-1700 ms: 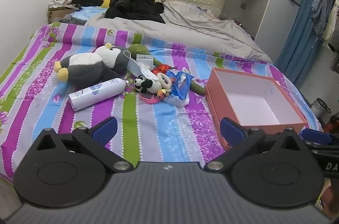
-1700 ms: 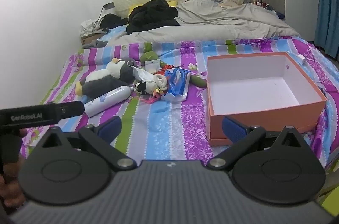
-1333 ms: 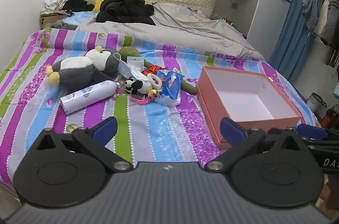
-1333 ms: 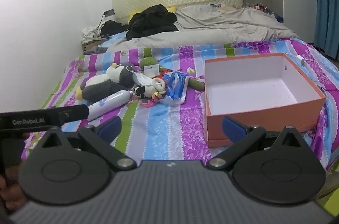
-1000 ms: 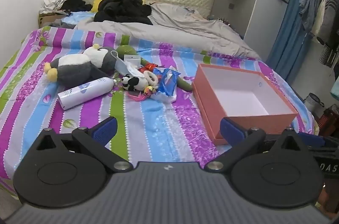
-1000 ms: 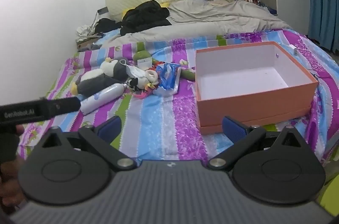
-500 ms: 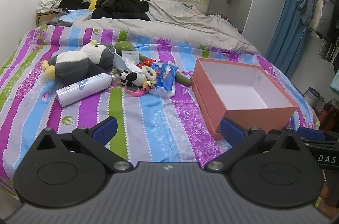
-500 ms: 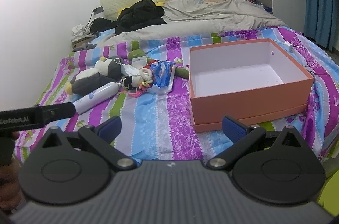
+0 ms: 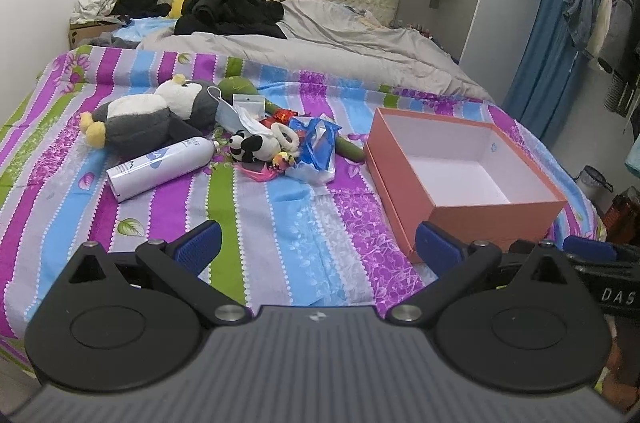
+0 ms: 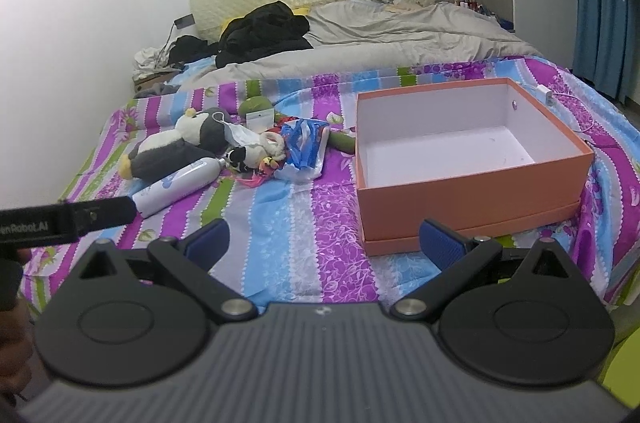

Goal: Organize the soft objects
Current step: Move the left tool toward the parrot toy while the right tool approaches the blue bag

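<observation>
I hold my left tool (image 9: 318, 249) and my right tool (image 10: 324, 243) over the near edge of the bed (image 9: 280, 223), both with fingers spread wide and nothing between them. The striped sheet (image 10: 304, 223) in purple, blue and green covers the near half of the bed; a grey blanket (image 9: 340, 39) and a heap of black clothes (image 9: 232, 9) lie at the far end by the headboard. To the right sits an open orange box (image 9: 460, 213), white inside and with nothing in it. The soft things lie in a cluster to the left of the box, well apart from both tools: a grey and white penguin toy (image 9: 148, 121) on its side at the far left, a small panda toy (image 9: 252, 147) near the middle, and a green plush toy (image 9: 238, 87) just beyond them. Mixed in are a white spray can (image 9: 160, 169) lying on its side just in front of the penguin, a face mask (image 9: 230, 113) against the penguin's head, and a blue and white plastic bag (image 9: 316, 147) between the panda and the box. In my right view the left tool's black handle (image 10: 68, 217) reaches in from the left.
</observation>
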### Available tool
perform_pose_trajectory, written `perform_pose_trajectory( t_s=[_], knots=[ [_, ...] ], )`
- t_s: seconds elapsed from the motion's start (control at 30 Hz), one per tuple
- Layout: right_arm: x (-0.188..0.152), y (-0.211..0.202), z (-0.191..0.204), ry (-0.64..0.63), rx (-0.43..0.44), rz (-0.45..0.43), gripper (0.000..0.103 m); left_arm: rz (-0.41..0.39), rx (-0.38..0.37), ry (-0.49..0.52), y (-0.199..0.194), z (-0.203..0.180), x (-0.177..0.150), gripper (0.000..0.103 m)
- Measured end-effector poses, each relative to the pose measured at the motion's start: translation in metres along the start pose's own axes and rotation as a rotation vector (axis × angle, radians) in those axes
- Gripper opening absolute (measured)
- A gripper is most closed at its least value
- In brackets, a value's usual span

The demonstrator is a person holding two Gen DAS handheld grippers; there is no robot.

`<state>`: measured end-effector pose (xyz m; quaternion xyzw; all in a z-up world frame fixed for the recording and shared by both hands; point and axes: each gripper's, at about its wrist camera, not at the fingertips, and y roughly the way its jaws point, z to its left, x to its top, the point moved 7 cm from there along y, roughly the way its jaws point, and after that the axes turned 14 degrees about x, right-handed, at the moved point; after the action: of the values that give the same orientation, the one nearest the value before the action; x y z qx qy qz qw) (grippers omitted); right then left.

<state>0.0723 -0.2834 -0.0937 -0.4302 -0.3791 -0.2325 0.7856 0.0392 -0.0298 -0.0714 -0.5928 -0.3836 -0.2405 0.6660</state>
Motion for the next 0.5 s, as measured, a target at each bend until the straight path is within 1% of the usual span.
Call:
perform_pose_trajectory(
  t_s=[0.1, 0.23, 0.5],
  knots=[
    [0.0, 0.001, -0.003, 0.0, -0.007, -0.002, 0.103, 0.009, -0.002, 0.007, 0.003, 0.0, -0.003, 0.103],
    [-0.005, 0.005, -0.008, 0.008, -0.009, 0.014, 0.103, 0.031, -0.02, -0.012, 0.01, -0.003, -0.008, 0.103],
    [-0.007, 0.011, -0.015, 0.02, -0.004, 0.017, 0.103, 0.032, -0.015, -0.013, 0.018, -0.002, -0.008, 0.103]
  ],
)
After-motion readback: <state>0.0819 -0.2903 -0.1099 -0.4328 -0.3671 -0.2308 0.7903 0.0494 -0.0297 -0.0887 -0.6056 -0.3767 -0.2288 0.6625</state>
